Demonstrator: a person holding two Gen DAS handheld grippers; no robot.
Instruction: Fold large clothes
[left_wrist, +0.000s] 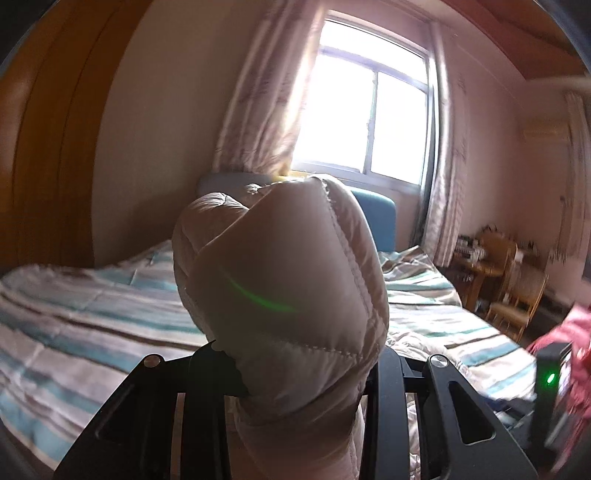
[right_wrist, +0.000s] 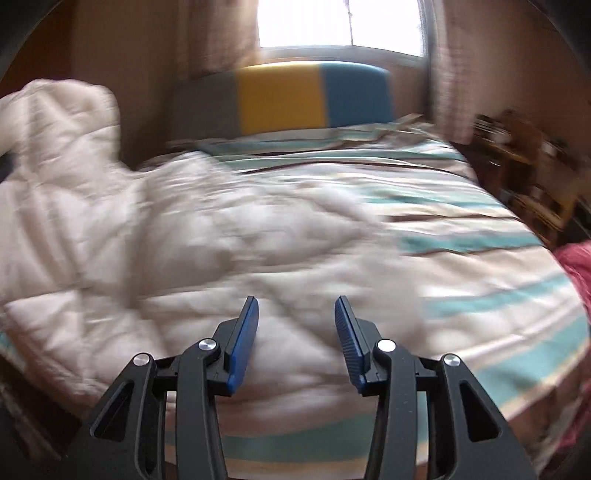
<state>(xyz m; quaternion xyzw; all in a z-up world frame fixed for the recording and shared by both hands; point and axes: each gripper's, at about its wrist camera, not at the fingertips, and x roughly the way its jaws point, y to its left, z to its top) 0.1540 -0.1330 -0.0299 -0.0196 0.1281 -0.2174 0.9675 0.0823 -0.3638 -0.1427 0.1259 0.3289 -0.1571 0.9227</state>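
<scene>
L gripper (left_wrist: 295, 373) is clamped on the cream quilted puffer jacket (left_wrist: 280, 295); R gripper (right_wrist: 295, 332) hangs w/ jaws apart. Pinch the opposite edge w/ R, then lift evenly.

White quilted coat (right_wrist: 155, 236) beyond parted fingers (right_wrist: 243, 332)

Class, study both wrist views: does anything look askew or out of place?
The padded white jacket sprawls rumpled and crooked over the striped bedspread, one end raised, bunched in the shut left gripper. The right gripper hangs open above it. A red garment lies at the bed's right edge.
</scene>
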